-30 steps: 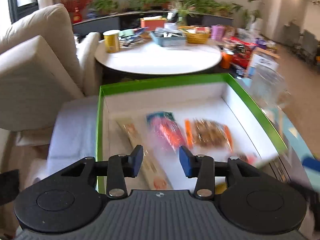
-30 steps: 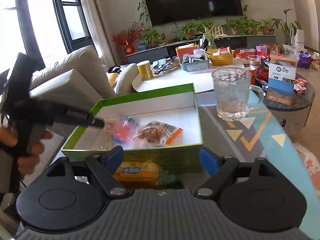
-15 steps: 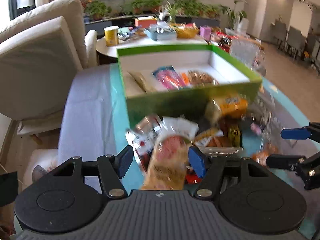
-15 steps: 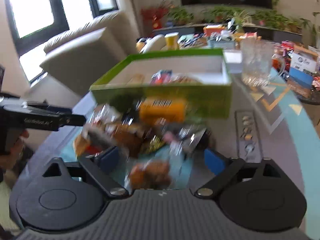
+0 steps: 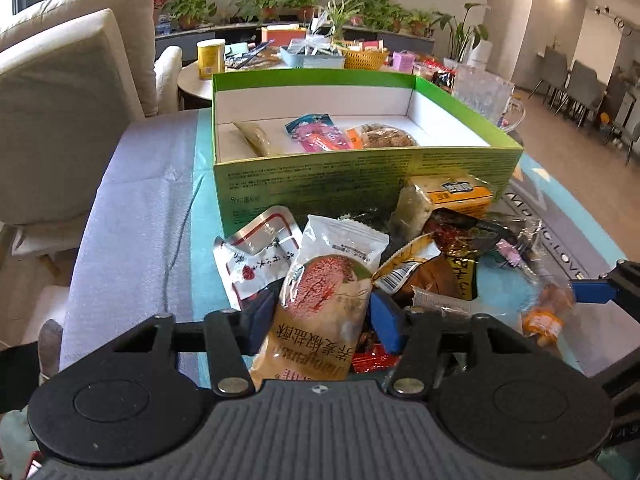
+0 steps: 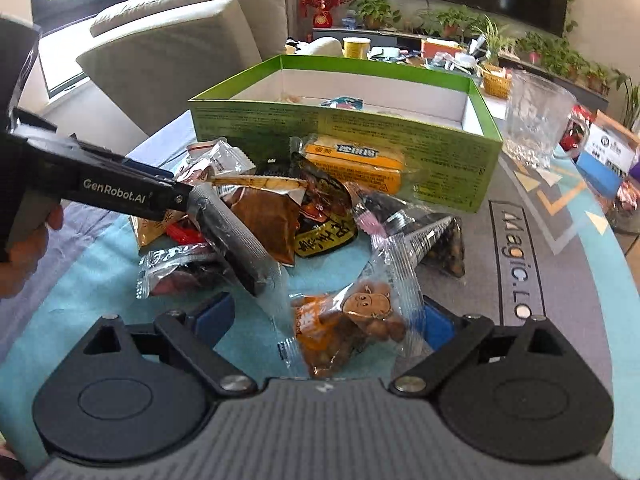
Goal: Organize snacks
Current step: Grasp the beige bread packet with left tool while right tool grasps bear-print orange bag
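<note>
A green box [image 5: 360, 184] with a white inside holds three snack packs; it also shows in the right wrist view [image 6: 360, 128]. A pile of loose snack packs lies in front of it. My left gripper [image 5: 320, 320] is open, its pads on either side of a tan-and-white pack with a pink disc [image 5: 320, 304], not squeezing it. My right gripper [image 6: 324, 318] is open around a clear pack of brown nuts [image 6: 352, 324] on the table. The left gripper's body [image 6: 120, 192] reaches into the pile in the right wrist view.
A glass mug [image 6: 536, 120] stands right of the box. A yellow pack [image 6: 352, 160] leans on the box front. A cream sofa [image 5: 60, 100] is at the left. A round table [image 5: 280, 56] with clutter lies behind the box.
Both grippers have pulled back from the box and come down to the snack pile. The left now straddles the tan pack, the right the nut pack.
</note>
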The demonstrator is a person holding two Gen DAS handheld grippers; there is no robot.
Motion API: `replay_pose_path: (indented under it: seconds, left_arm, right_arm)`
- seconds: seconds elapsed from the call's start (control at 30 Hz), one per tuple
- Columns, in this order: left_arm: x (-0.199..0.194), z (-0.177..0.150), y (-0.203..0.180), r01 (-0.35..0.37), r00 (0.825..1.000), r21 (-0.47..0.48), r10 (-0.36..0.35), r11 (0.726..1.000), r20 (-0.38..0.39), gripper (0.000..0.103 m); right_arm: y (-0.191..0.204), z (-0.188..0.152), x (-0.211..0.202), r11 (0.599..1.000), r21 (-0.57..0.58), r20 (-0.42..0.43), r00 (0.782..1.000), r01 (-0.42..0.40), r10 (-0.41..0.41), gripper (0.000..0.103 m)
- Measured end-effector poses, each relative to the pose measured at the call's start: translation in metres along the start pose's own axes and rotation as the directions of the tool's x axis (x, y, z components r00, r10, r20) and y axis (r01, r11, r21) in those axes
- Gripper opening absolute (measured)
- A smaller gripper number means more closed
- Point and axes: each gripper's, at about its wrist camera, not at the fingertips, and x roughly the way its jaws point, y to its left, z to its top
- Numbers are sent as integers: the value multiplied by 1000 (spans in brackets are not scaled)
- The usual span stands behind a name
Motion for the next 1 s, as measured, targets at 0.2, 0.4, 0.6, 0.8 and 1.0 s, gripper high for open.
replay_pose_path:
  seconds: [0.2,0.4,0.6,0.8,1.0]
  left_arm:
    - [-15,-7,2,-8,1000,-52,8,999,3,43]
    - [-42,-6,10,-26,998,-96,32,995,56,43]
    - [-55,-1,8,-46,994,-85,54,995,91,43]
    - [-60,-2,5,-51,993,-91,60,994,99,43]
    - [-73,0,-3,-58,989,-71,67,996,129,43]
  right_arm:
    - [-8,-2,-3,999,48,2,1000,15,-15,66]
    - [-1,-1,0,999,32,8,1000,29,-30,66]
    - [3,-5,4,998,-3,12,998,63,-63,66]
    - [-7,-9,-17,999,20,46,998,45,-46,65]
    - [-11,-16,-38,999,53,80,997,13,-17,65]
